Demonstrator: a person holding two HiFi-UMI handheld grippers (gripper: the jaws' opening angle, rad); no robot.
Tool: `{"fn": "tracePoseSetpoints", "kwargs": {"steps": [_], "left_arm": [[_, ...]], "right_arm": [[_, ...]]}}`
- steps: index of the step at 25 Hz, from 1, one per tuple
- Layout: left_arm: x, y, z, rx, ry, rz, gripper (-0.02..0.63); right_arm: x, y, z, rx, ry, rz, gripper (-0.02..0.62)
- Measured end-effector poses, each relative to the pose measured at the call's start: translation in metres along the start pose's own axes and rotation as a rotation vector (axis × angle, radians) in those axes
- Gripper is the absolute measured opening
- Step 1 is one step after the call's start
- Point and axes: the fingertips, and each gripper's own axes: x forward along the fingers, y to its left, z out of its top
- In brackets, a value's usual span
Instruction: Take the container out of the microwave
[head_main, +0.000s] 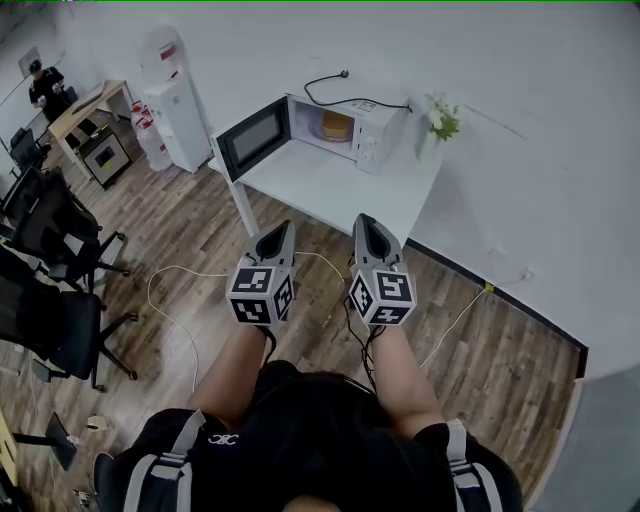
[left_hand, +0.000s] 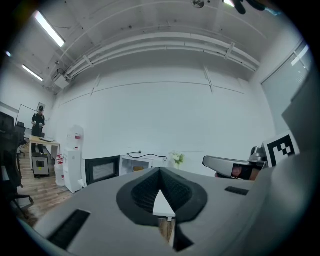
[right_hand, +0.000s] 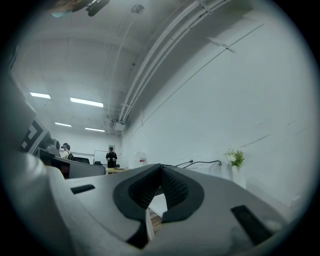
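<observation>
A white microwave (head_main: 350, 125) stands on a white table (head_main: 330, 190) with its door (head_main: 252, 137) swung open to the left. Inside sits a yellowish container (head_main: 335, 125), which the left gripper view shows small and far off as the container (left_hand: 138, 169). My left gripper (head_main: 277, 233) and right gripper (head_main: 367, 224) are held side by side over the wooden floor, well short of the table and pointing toward it. Both are shut with nothing between the jaws, tips touching in the left gripper (left_hand: 160, 170) and the right gripper (right_hand: 160, 166).
A vase of flowers (head_main: 441, 118) stands on the table's right corner. A water dispenser (head_main: 176, 112) stands left of the table. Office chairs (head_main: 55, 250) fill the left side, and a white cable (head_main: 170, 285) lies on the floor. A person (head_main: 45, 85) stands at a far desk.
</observation>
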Motion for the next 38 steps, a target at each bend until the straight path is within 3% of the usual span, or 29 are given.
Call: {"fn": "tracePoseSetpoints", "kwargs": {"steps": [19,30,38], "left_arm": [[0.076,0.012,-0.003,0.009,-0.019,-0.017,0.012],[0.156,0.043,-0.008,0.004,0.001,-0.043,0.014],[0.226,0.093,-0.006,-0.026,0.018,-0.069,0.014]], "right_arm": [[0.057,-0.042,-0.022,-0.015,0.004,-0.01,0.003],[0.13,-0.071,-0.038,-0.012,0.013,-0.029,0.003],[0.208,-0.086,-0.047,-0.044,0.033,-0.059,0.003]]}}
